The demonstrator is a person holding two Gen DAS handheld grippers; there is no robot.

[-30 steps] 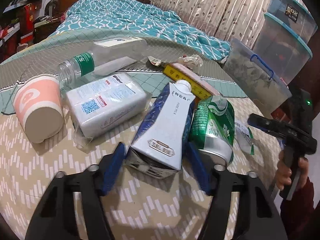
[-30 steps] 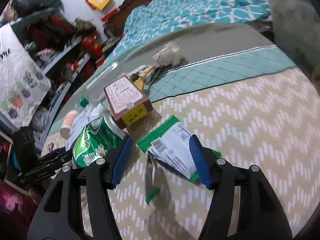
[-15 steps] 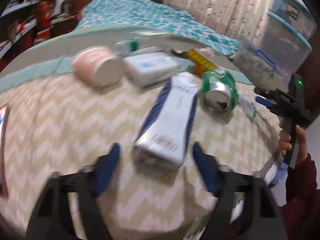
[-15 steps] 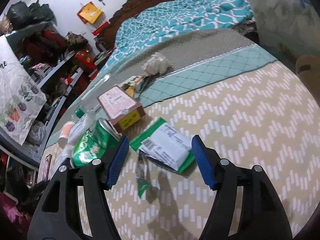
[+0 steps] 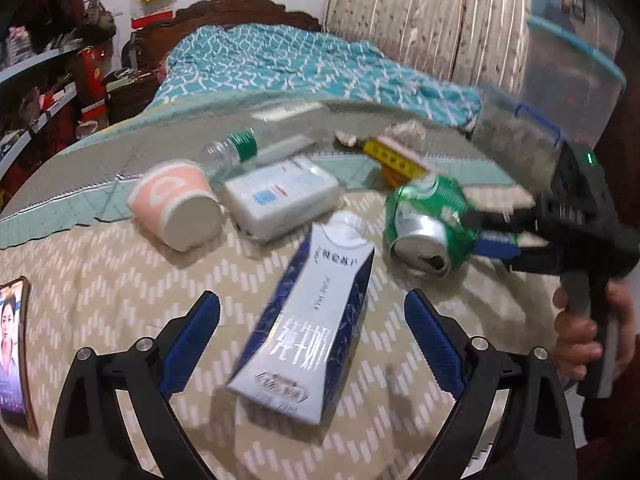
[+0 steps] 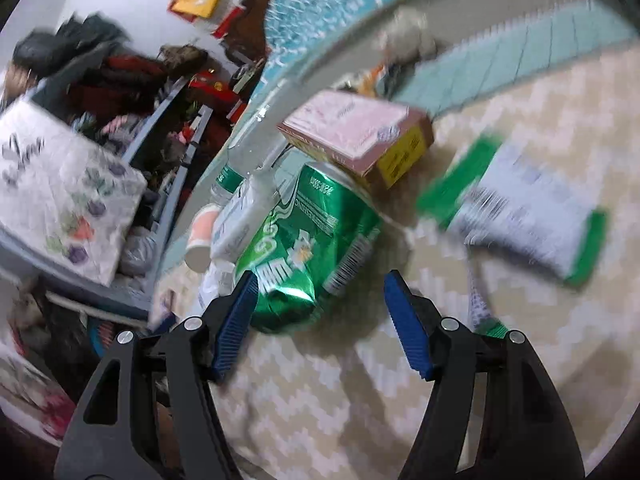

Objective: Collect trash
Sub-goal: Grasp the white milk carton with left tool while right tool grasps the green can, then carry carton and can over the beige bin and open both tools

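The milk carton [image 5: 316, 320] lies on the bed [image 5: 100, 280] between the left tool's [image 5: 312, 332] fingers; the can [image 5: 428, 224] lies beyond, to the right.

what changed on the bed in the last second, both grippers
The left gripper let go of the milk carton: its jaws have just been opening and it backed off. The right gripper swung from the green packet to the green can, still open. Cup and bottle stayed.

can [image 5: 428, 216]: dented glossy metal | carton [image 5: 316, 312]: smooth coated paper | bedspread [image 5: 100, 280]: matt quilted cloth
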